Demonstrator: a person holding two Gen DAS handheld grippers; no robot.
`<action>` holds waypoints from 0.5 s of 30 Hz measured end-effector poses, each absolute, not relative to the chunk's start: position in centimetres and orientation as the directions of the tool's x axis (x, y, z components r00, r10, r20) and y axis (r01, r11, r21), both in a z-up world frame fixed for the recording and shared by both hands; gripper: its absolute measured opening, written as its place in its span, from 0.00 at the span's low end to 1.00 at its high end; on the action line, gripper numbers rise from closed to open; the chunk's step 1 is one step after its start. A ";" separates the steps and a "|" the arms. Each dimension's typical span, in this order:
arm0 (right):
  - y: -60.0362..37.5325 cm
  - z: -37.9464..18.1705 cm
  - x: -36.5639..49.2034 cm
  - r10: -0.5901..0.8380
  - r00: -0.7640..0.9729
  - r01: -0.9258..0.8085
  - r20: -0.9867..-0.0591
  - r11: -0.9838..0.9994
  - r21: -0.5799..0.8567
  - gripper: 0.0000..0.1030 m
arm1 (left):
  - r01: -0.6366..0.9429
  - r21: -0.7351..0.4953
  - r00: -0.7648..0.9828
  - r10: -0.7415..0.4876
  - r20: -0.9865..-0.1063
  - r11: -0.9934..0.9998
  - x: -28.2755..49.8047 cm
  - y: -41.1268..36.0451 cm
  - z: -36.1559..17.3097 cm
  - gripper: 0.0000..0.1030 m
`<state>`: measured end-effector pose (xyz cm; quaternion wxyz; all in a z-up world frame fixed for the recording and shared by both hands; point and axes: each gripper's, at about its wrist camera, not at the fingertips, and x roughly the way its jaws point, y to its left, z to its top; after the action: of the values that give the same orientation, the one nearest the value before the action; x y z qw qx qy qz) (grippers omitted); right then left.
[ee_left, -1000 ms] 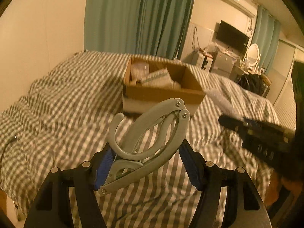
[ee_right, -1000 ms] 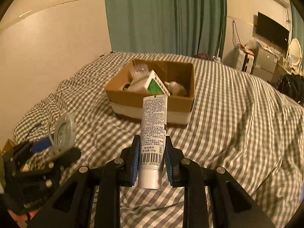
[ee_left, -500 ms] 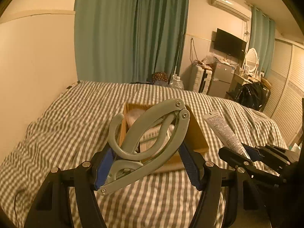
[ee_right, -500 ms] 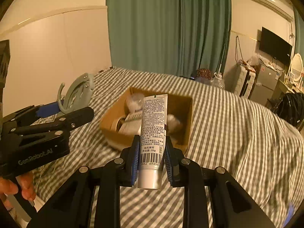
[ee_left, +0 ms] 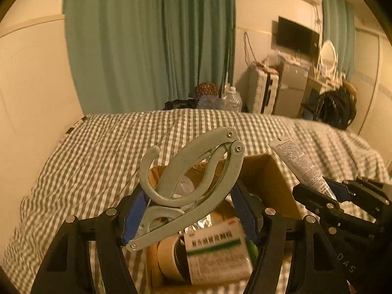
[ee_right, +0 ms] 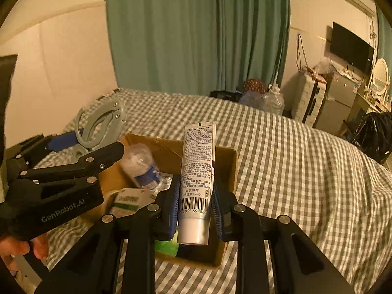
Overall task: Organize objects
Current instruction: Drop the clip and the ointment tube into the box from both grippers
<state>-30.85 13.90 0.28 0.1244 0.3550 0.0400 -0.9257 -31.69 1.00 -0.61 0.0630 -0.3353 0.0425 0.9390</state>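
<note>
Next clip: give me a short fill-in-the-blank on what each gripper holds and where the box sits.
1. The left gripper is shut on a grey folding ____.
2. The right gripper clamps a white ____ printed with a barcode.
3. The cardboard box rests on a checked ____.
4. Inside the box, a roll of ____ lies beside a white carton.

Missing words: hanger; tube; bedspread; tape

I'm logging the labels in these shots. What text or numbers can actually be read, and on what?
"GenRobot.AI": side of the left gripper body.
"682 694560", under a barcode, and "20g": white tube in the right gripper.
"DAS", partial: right gripper body, left view.
Tube's fine print and the medicine box text: too small or blurred.
</note>
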 end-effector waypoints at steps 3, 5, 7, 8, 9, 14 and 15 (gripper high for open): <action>13.7 -1.5 -32.6 -0.197 -0.697 0.263 -0.689 -0.965 0.010 0.23 | -0.167 0.040 -0.746 0.099 -0.659 -0.985 -33.4 1.4 -2.2 0.67; 13.5 -2.6 -33.5 -0.190 -0.687 0.260 -0.701 -0.966 0.007 0.23 | -0.177 0.040 -0.729 0.103 -0.676 -0.983 -34.4 1.6 -3.4 0.67; 13.5 -3.8 -34.4 -0.194 -0.675 0.257 -0.712 -0.966 0.020 0.23 | -0.179 0.038 -0.723 0.105 -0.682 -0.983 -35.3 1.8 -4.1 0.67; 13.6 -4.1 -34.5 -0.197 -0.672 0.256 -0.713 -0.966 0.026 0.23 | -0.183 0.034 -0.722 0.111 -0.683 -0.983 -35.6 1.8 -4.2 0.67; 13.7 -4.5 -34.9 -0.204 -0.668 0.258 -0.715 -0.966 0.034 0.23 | -0.189 0.030 -0.720 0.118 -0.683 -0.982 -35.8 1.9 -4.3 0.67; 13.7 -5.2 -34.6 -0.212 -0.659 0.257 -0.721 -0.965 0.049 0.23 | -0.202 0.038 -0.705 0.118 -0.700 -0.979 -36.8 2.4 -4.8 0.68; 13.7 -5.2 -34.3 -0.211 -0.661 0.256 -0.720 -0.965 0.048 0.23 | -0.204 0.033 -0.699 0.122 -0.704 -0.978 -36.9 2.4 -4.8 0.68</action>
<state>-34.28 13.71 -5.24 0.1282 0.3914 0.0290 -0.9108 -36.87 2.40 -4.82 0.0887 -0.3775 0.0542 0.9202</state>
